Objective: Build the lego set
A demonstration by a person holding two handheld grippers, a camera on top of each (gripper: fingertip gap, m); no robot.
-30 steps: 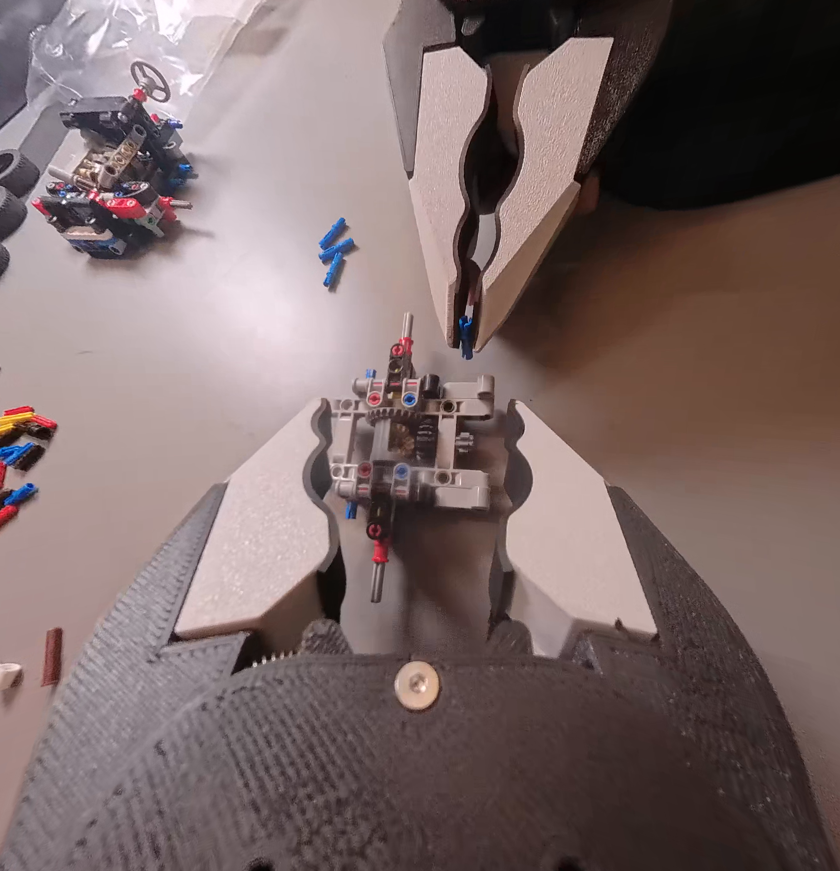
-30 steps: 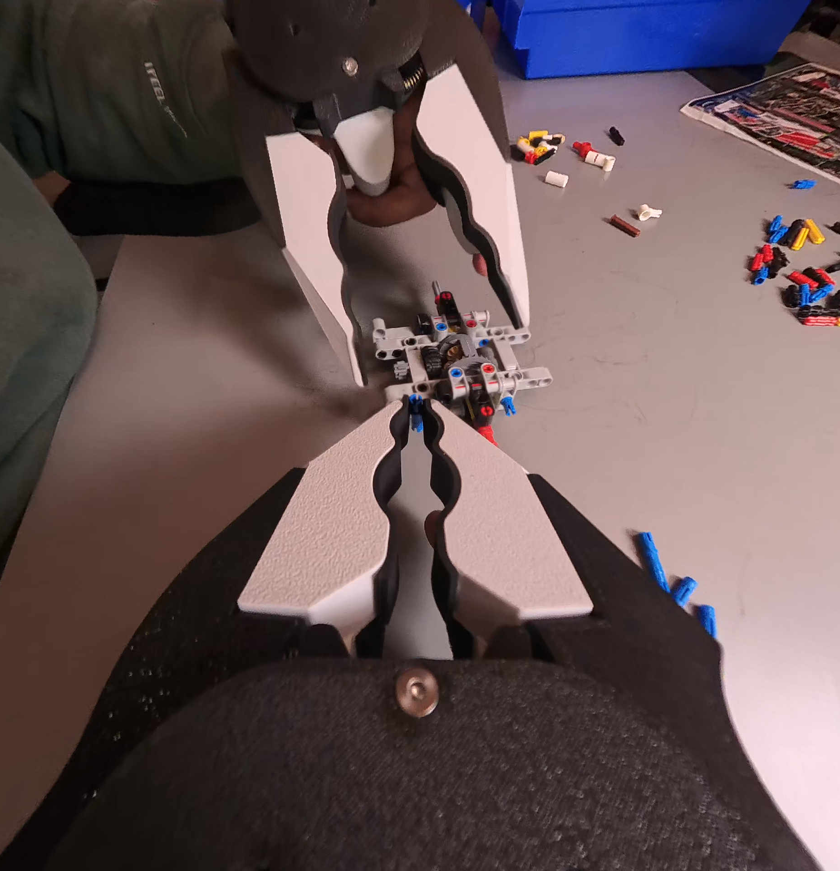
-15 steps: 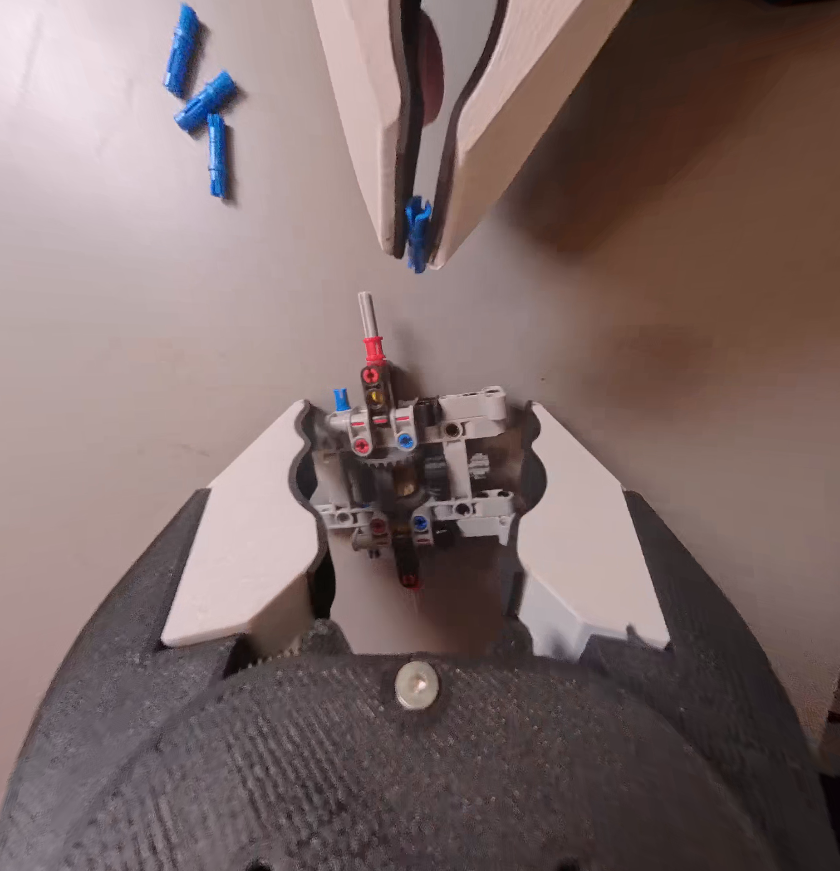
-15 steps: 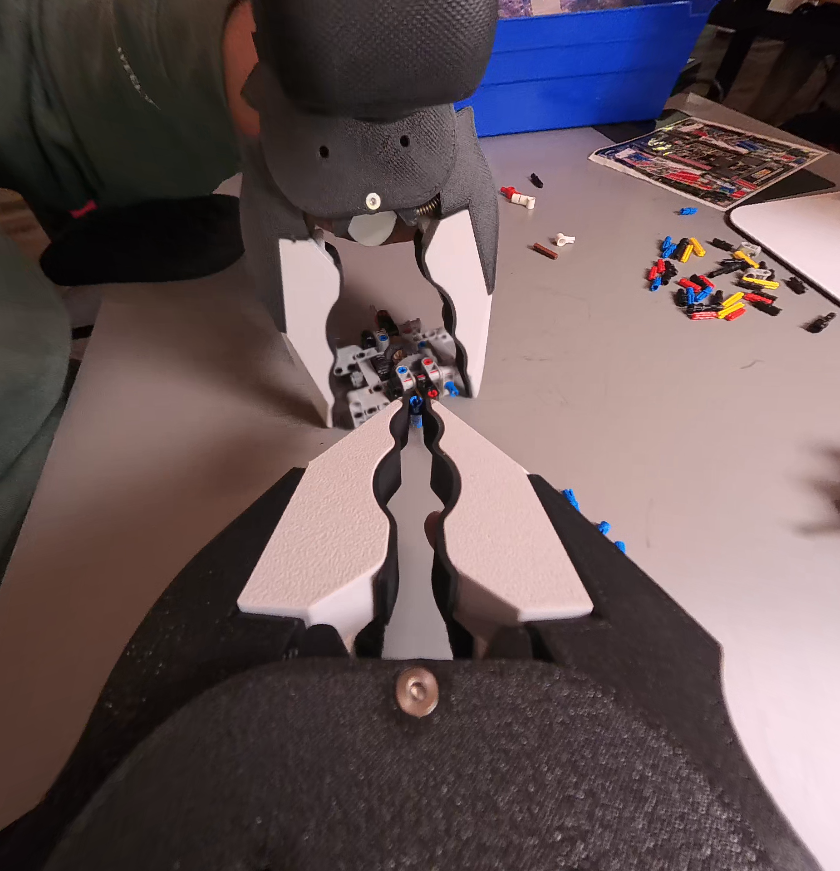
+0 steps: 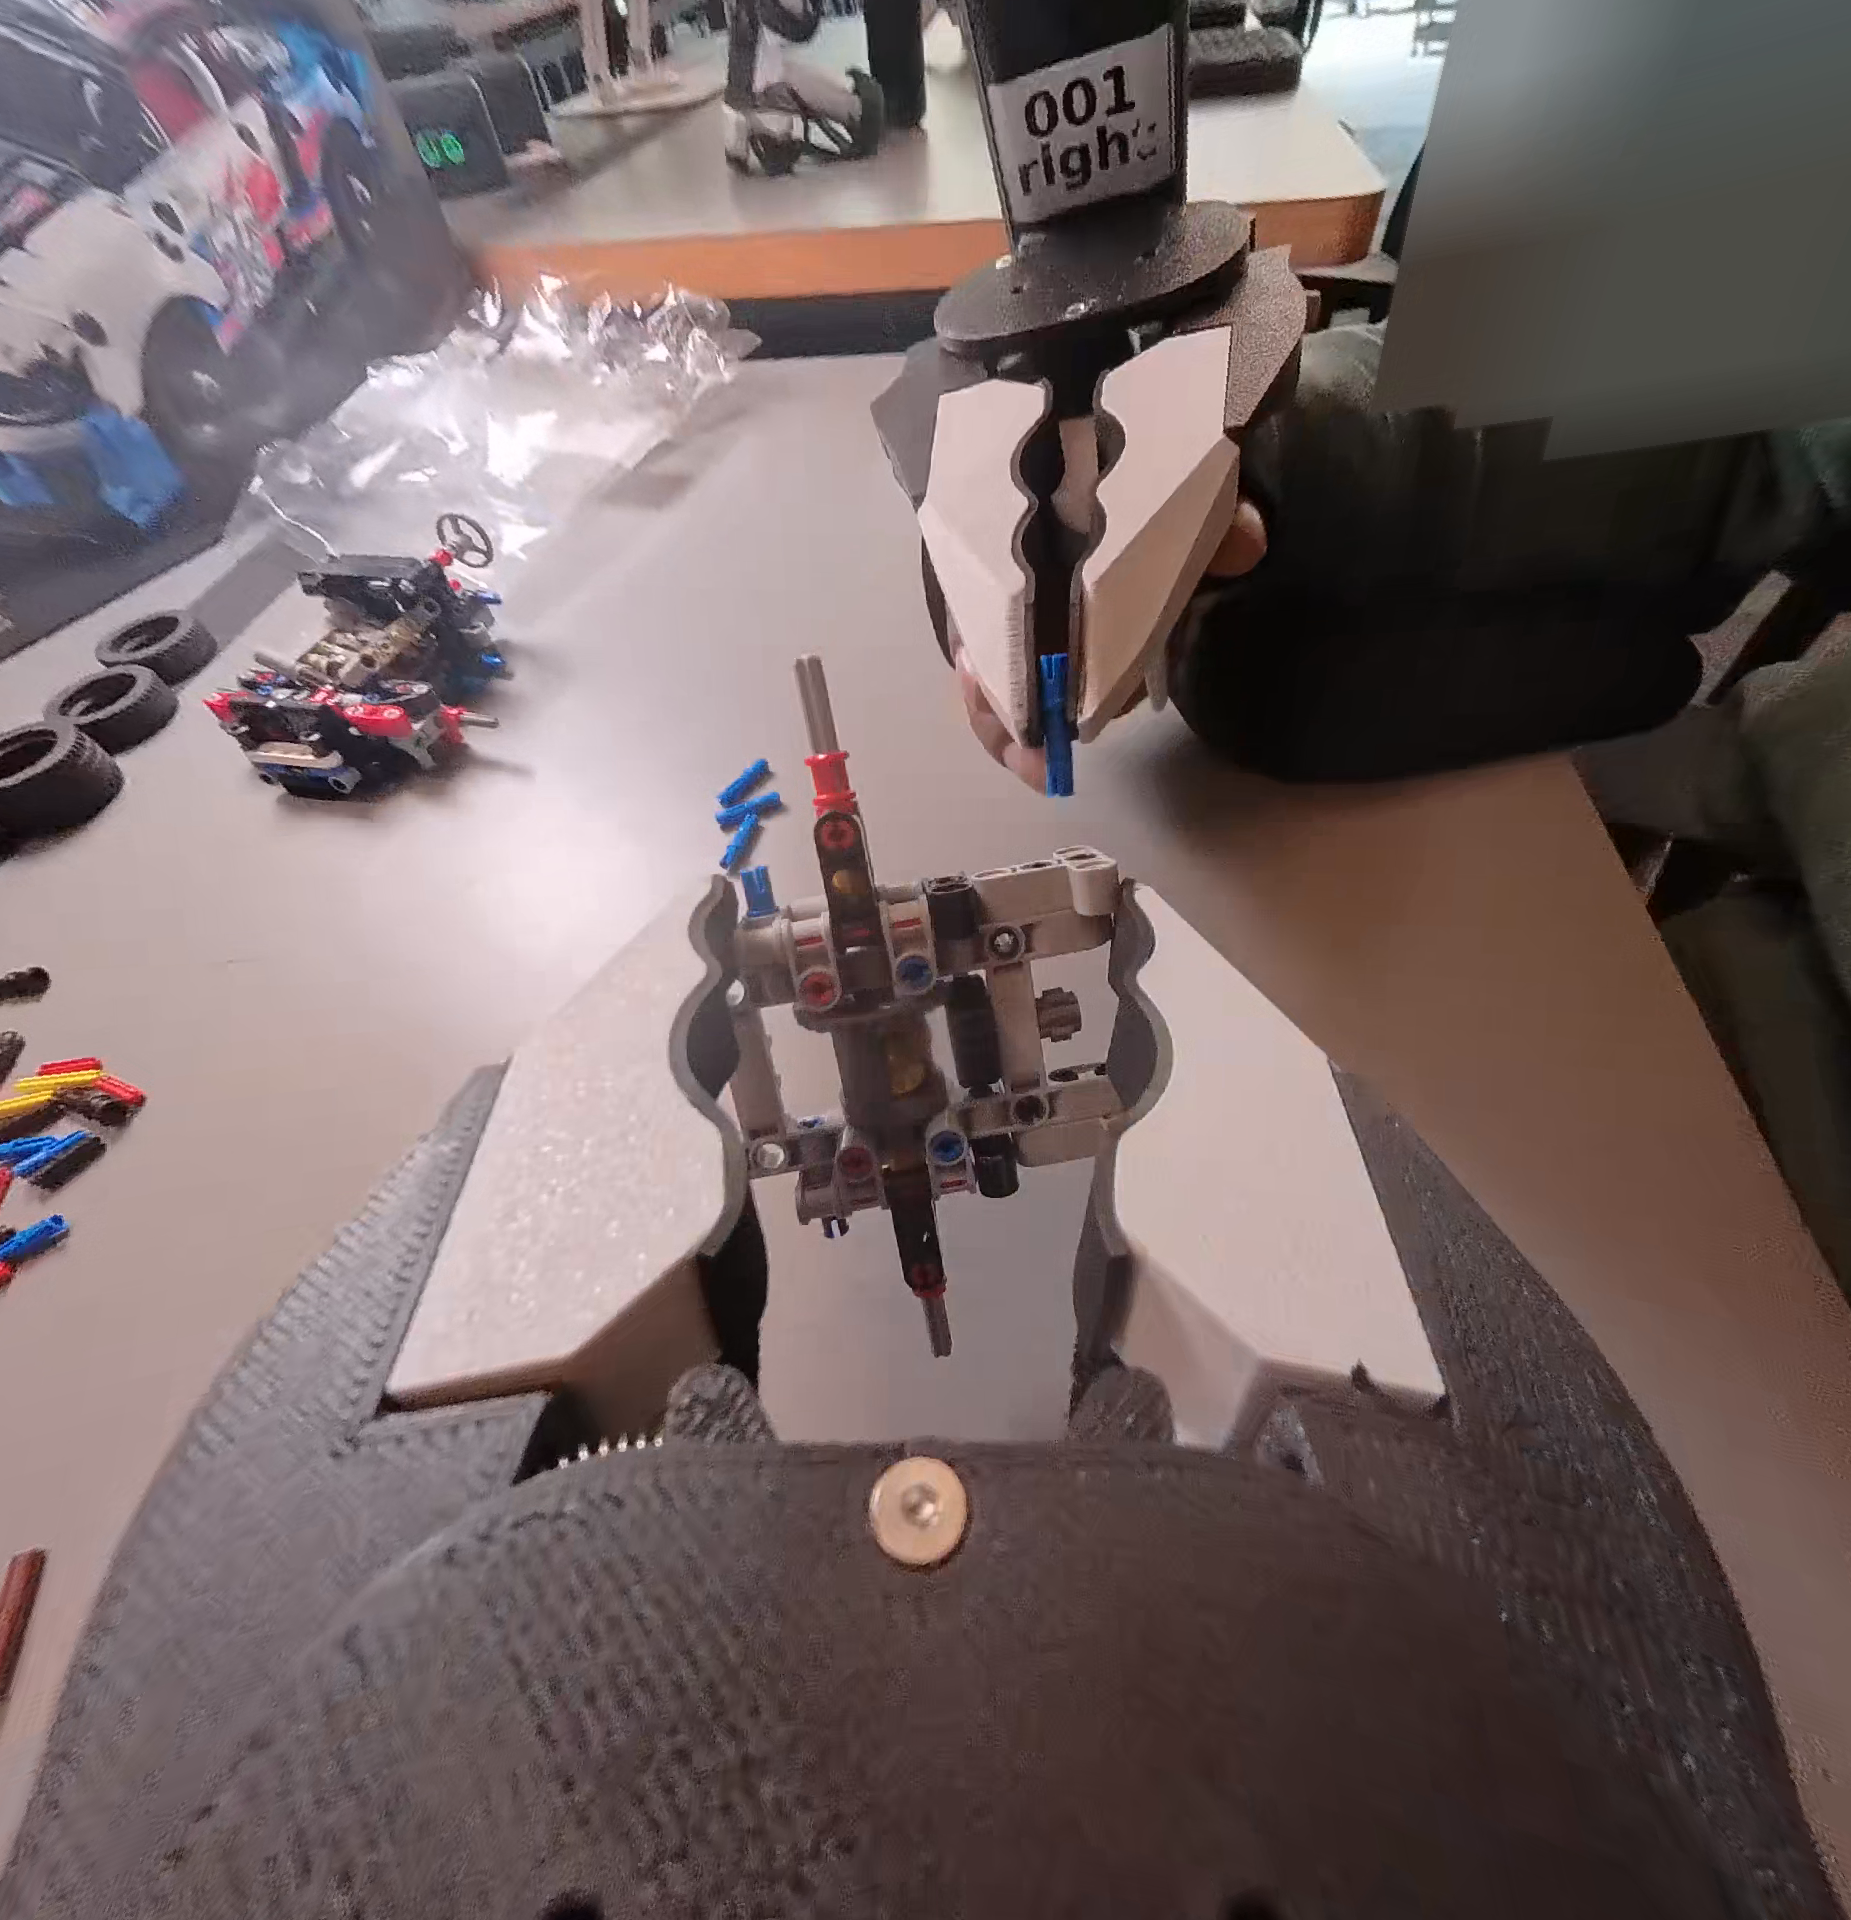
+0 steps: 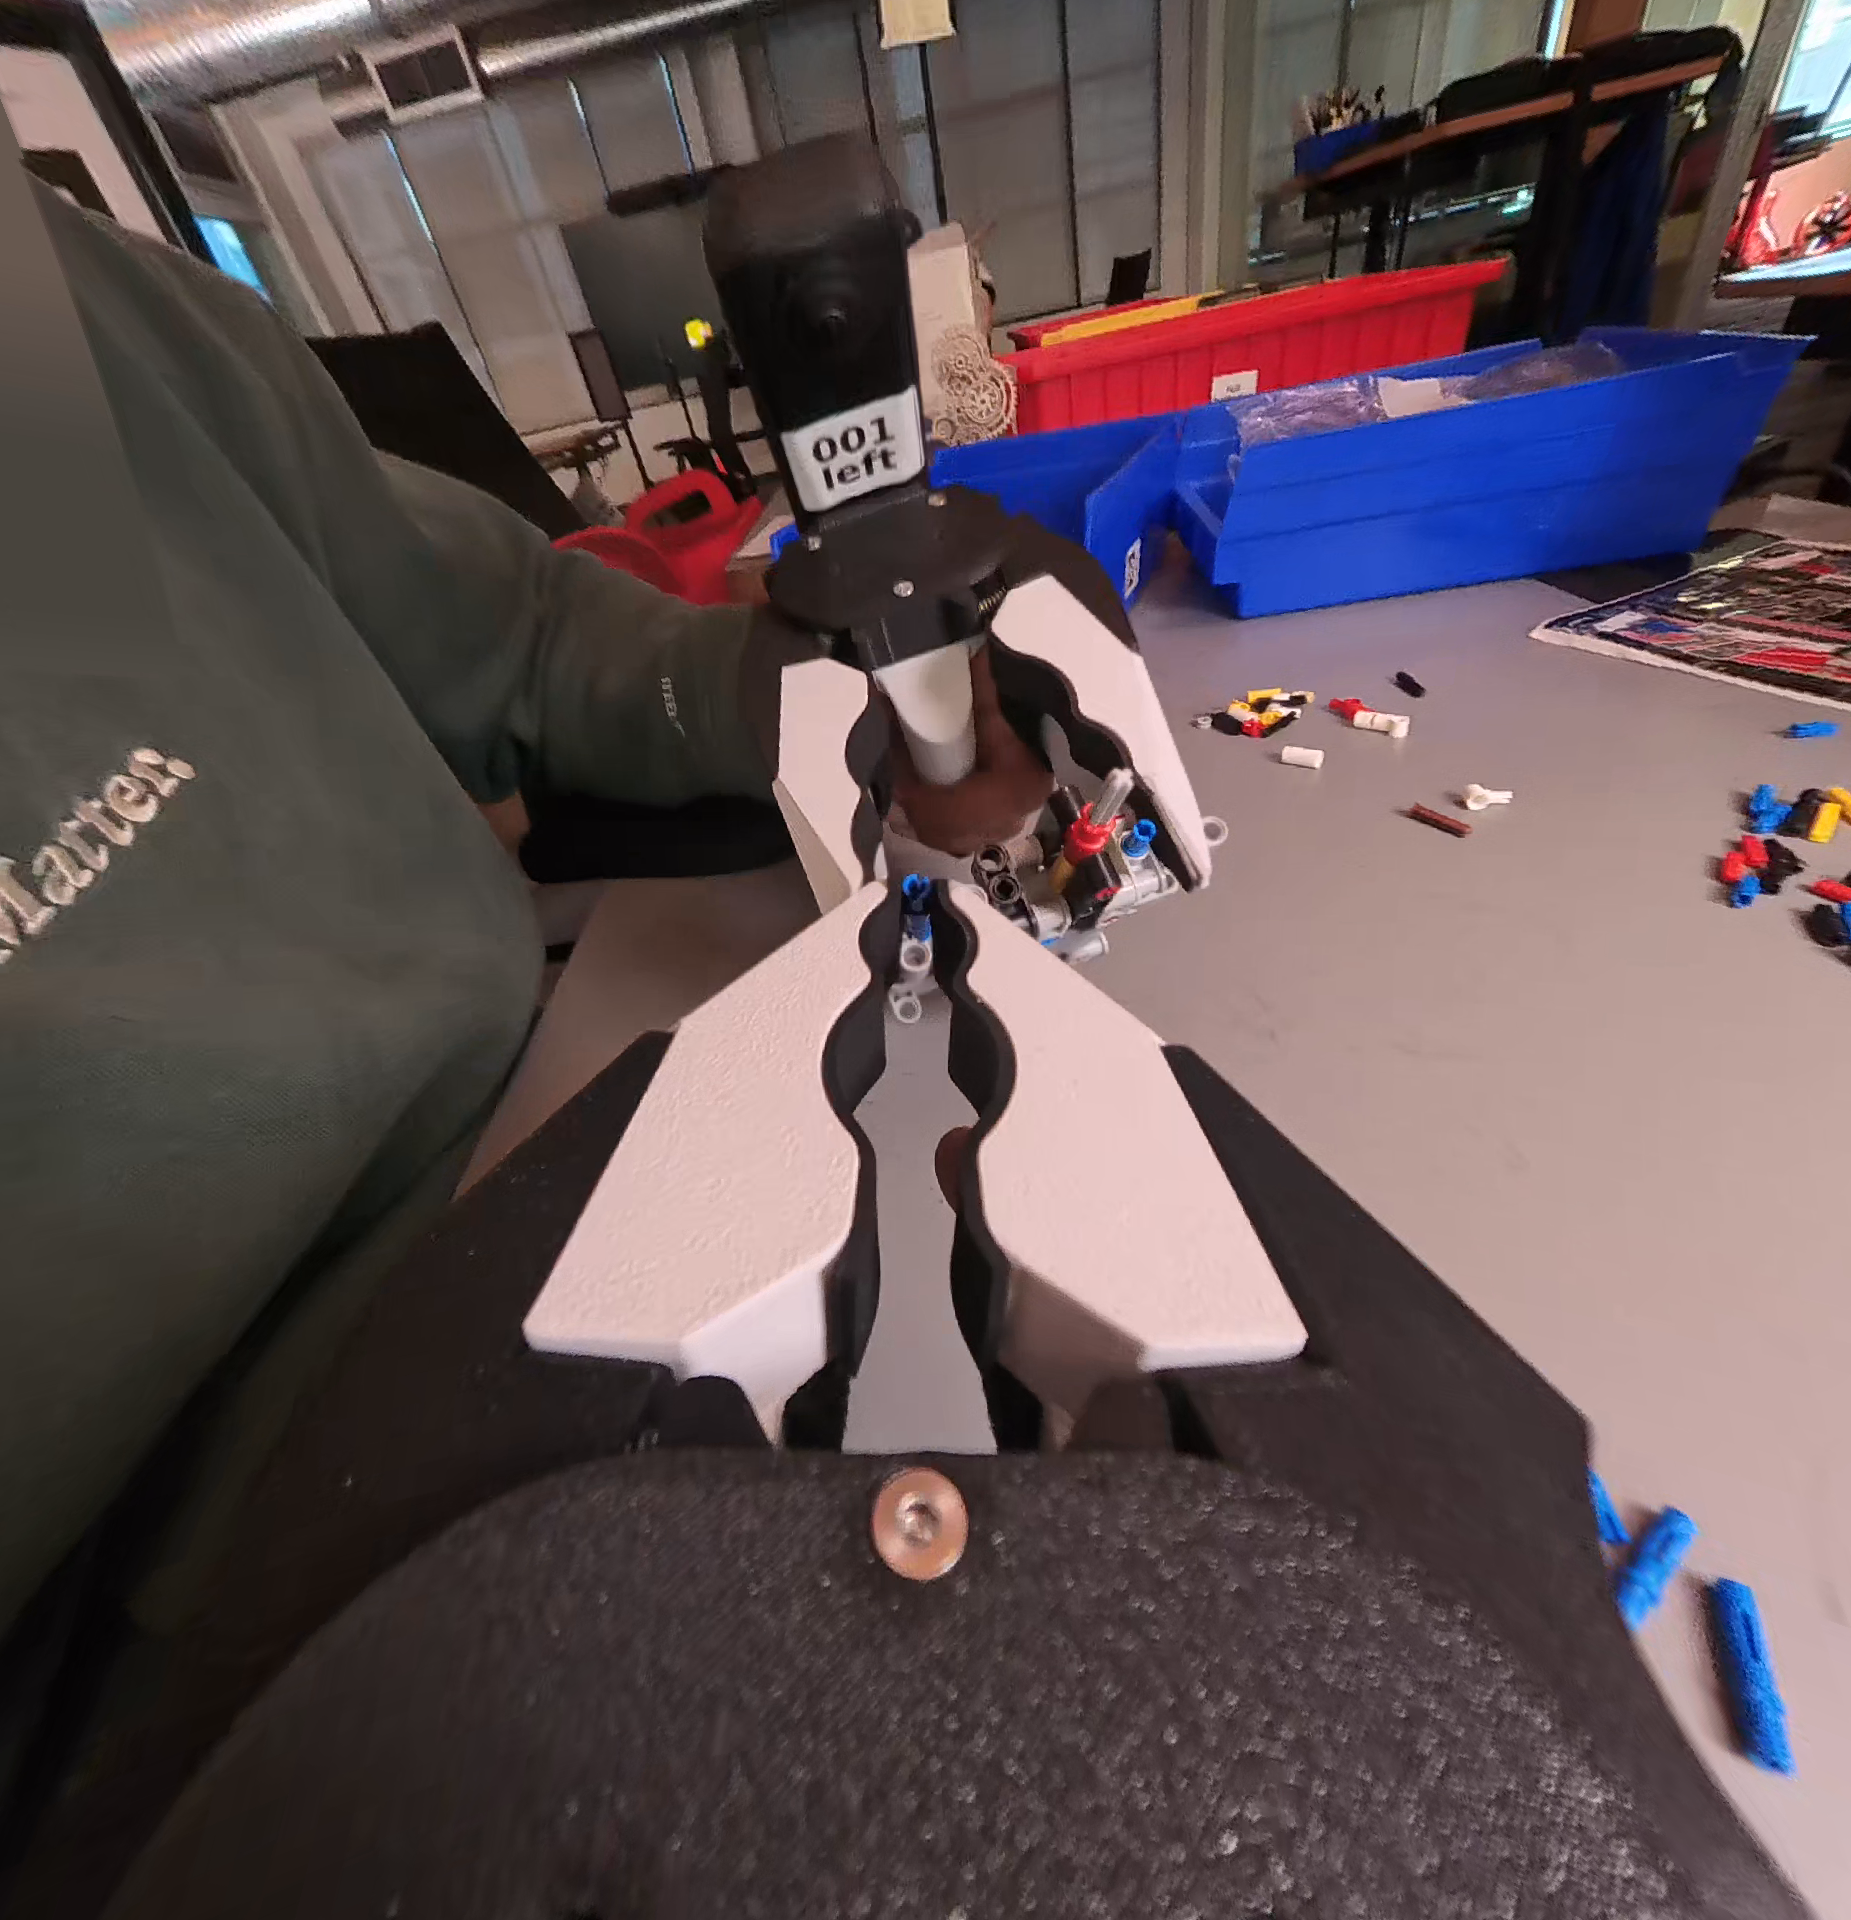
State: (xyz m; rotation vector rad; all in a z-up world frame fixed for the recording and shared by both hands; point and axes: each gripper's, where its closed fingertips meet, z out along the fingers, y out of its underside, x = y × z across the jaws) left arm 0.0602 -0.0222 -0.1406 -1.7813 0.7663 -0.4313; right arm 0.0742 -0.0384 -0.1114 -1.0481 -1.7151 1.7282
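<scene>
Big grey table (image 5: 277, 935) with construction-toy parts spread all over it. Along the far edge in the right wrist view sit blue storage bins (image 6: 1420, 488) with red bins (image 6: 1243, 343) behind them, and a printed instruction sheet (image 6: 1731, 623) lies flat on the table. Over in the left wrist view there's a box with a race car printed on it (image 5: 152, 239), a crumpled clear plastic bag (image 5: 505, 416), three black tyres (image 5: 90, 707) and a half-built black and red chassis (image 5: 370, 665) with a little steering wheel on top.

The left hand-held gripper (image 5: 926, 997) is spread fairly wide and clamped on a grey gearbox frame (image 5: 931, 1029), a pad pressed to each side and the whole thing lifted off the table. A long grey axle with a red bush (image 5: 822, 727) sticks out the far end, and one blue pin (image 5: 757, 891) already sits in the frame's left corner.

The right hand-held gripper (image 5: 1051, 717) is pinched nearly closed on a single blue pin (image 5: 1054, 717), tip pointing down, hanging above and just beyond the frame's right corner and not touching it.

Three more loose blue pins (image 5: 746, 810) lie on the table just past the frame, and a mixed pile of red, blue, yellow and black pins (image 5: 27, 1132) sits off to the left. So one pin is seated, one is in the air and the rest are unused.
</scene>
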